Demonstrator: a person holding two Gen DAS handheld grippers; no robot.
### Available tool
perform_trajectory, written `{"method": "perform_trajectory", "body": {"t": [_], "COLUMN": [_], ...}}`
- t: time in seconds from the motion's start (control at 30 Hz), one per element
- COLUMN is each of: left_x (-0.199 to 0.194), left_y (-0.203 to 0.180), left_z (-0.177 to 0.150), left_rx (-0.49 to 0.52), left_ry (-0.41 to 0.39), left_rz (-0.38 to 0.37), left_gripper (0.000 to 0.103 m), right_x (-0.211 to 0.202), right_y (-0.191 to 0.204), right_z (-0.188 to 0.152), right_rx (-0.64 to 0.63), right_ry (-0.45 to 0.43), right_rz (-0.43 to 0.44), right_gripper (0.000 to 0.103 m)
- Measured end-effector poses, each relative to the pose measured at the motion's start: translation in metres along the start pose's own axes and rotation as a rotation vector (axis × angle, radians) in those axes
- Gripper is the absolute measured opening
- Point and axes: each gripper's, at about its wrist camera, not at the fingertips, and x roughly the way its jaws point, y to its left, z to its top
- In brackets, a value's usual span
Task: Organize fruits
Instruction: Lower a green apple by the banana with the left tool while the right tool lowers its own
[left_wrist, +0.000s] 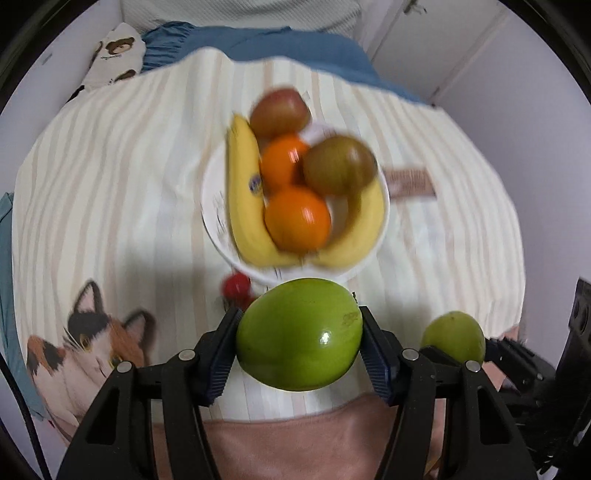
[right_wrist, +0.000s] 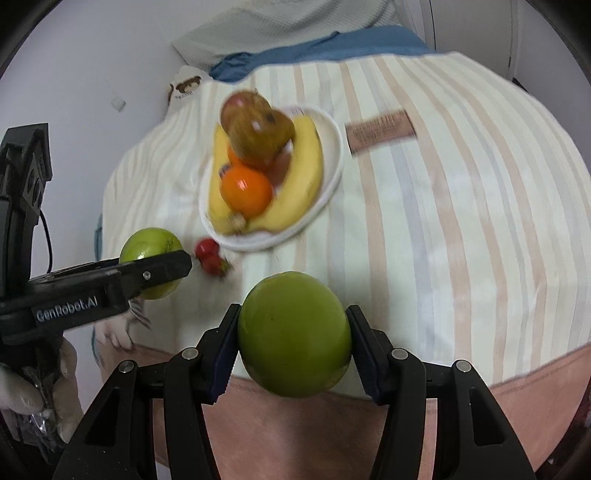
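My left gripper (left_wrist: 299, 332) is shut on a green fruit (left_wrist: 300, 334), held above the striped cloth just in front of the white plate (left_wrist: 212, 206). My right gripper (right_wrist: 293, 332) is shut on a second green fruit (right_wrist: 294, 334); it also shows at the right of the left wrist view (left_wrist: 453, 341). The left gripper and its fruit (right_wrist: 149, 251) show at the left of the right wrist view. The plate (right_wrist: 332, 162) holds two bananas (left_wrist: 243, 192), two oranges (left_wrist: 297, 218) and two brownish apples (left_wrist: 340, 164). Small red fruits (left_wrist: 236, 288) lie on the cloth by the plate's near rim.
A striped cloth (right_wrist: 461, 221) with a brown label (right_wrist: 380, 131) covers the surface. A cat-print cloth (left_wrist: 85, 347) lies at the near left, and a pink edge (left_wrist: 295, 439) runs along the front. A bear-print pillow (left_wrist: 114, 55) and blue fabric (left_wrist: 280, 40) lie behind.
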Motion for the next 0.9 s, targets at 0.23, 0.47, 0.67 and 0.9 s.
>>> {"method": "perform_trajectory", "body": {"t": [0.23,0.47,0.67,0.9], "left_x": [0.020,0.063,0.085,0.103], "left_y": [0.032,0.058,0.065,0.067], "left_z": [0.037,0.074,0.091,0.097], "left_rx": [-0.030,-0.058,-0.054,-0.020], "left_ry": [-0.022,0.011,0.025,0.041], "left_rz": [0.041,0.048,0.039,0.045], "left_gripper": [0.059,0.059,0.059,0.059], "right_x": [-0.009,0.012,0.059,0.115], "right_y": [0.007,0.013,0.021,0.034], "right_z": [0.067,0.154,0.213,0.234], "right_rx": [0.022,0.023,-0.029,-0.133], "right_ry": [-0.084,-0.117,-0.061,0.058], "right_rz": [0.036,0.033,0.026,0.020], "right_gripper": [0.059,0.059,0.059,0.059]}}
